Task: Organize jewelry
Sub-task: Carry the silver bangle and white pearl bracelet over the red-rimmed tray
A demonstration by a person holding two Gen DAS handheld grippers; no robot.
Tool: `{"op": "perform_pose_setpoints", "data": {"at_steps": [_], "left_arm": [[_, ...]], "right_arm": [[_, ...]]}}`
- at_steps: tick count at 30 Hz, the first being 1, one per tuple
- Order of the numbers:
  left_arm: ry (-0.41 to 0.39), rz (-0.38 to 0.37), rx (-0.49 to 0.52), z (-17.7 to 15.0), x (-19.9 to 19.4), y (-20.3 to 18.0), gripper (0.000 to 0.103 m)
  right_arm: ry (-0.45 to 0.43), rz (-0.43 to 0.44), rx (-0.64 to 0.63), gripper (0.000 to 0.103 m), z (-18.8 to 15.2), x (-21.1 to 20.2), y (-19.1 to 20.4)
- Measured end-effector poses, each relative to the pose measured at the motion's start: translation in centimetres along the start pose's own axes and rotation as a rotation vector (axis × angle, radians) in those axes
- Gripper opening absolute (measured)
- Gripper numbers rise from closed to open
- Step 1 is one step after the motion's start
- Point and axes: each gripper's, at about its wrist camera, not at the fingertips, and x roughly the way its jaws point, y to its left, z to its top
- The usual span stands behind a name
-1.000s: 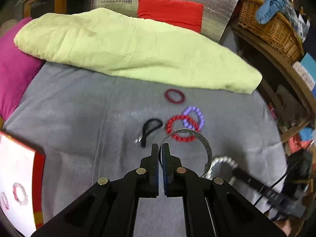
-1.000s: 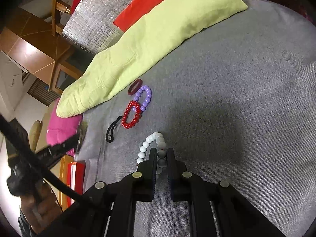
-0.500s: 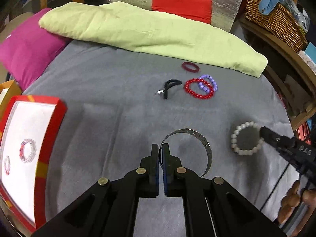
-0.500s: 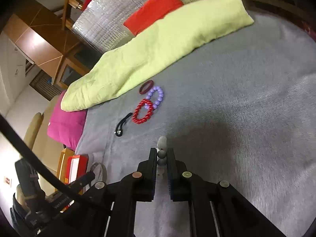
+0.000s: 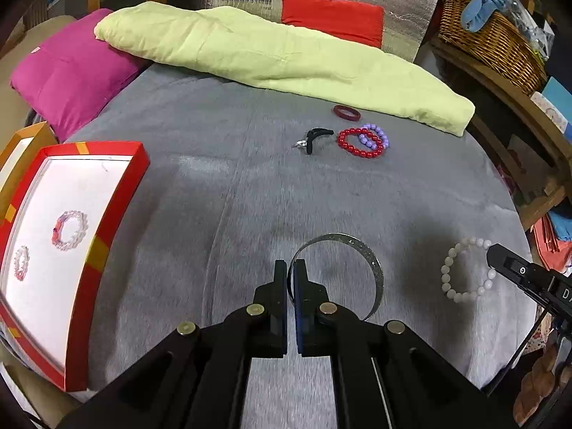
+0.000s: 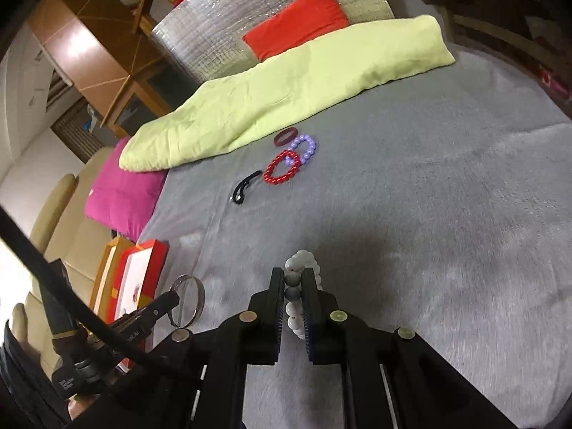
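Already stored: two pale pink beaded bracelets lying flat inside the red-edged white tray at the far left of the grey blanket.
In transit, left: left gripper clamped shut on a thin silver bangle, band pinched edge-on between the jaws, the rest of the hoop curving out to the right above the blanket.
In transit, right: right gripper closed on a white bead bracelet, two greyish beads squeezed between the jaws, remaining beads looping out in front and below.
Position of both carried pieces: over the near part of the blanket, the bangle nearer the tray, the white bracelet well apart from it on the right.
Still to collect: black cord with a small metal clasp, then red bead bracelet overlapping a lilac bead bracelet, then a dark red ring-shaped band just beside the yellow-green pillow, all lying in a loose cluster toward the far side.
Progress, as a judgement: roughly a third finished; two pieces stored, two lifted but not delivered, four untouched.
Look of the bangle: flat, narrow, rigid, silver with a fine sparkle, open at one side.
Look of the white bracelet: round, smooth, milky beads on a stretchy loop, hanging slack.
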Motion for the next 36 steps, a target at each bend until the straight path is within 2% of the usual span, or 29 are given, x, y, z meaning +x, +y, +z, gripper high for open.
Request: {"op": "perform_pose_setpoints", "data": {"at_steps": [19, 29, 36], "left_arm": [[-0.027, 0.034, -0.018, -2.5, -2.3, 2.9, 0.004], [-0.042, 0.043, -0.061, -2.4, -3.1, 4.8, 0.004], [-0.057, 0.066, -0.113, -2.0, -3.8, 7.5, 0.003]], "right_arm": [[0.039, 0.001, -0.108, 0.01, -3.1, -0.3, 5.5], [0.057, 0.006, -0.16, 0.01, -3.1, 0.5, 8.0], [0.085, 0.024, -0.214, 0.01, -2.7, 2.2, 10.7]]}}
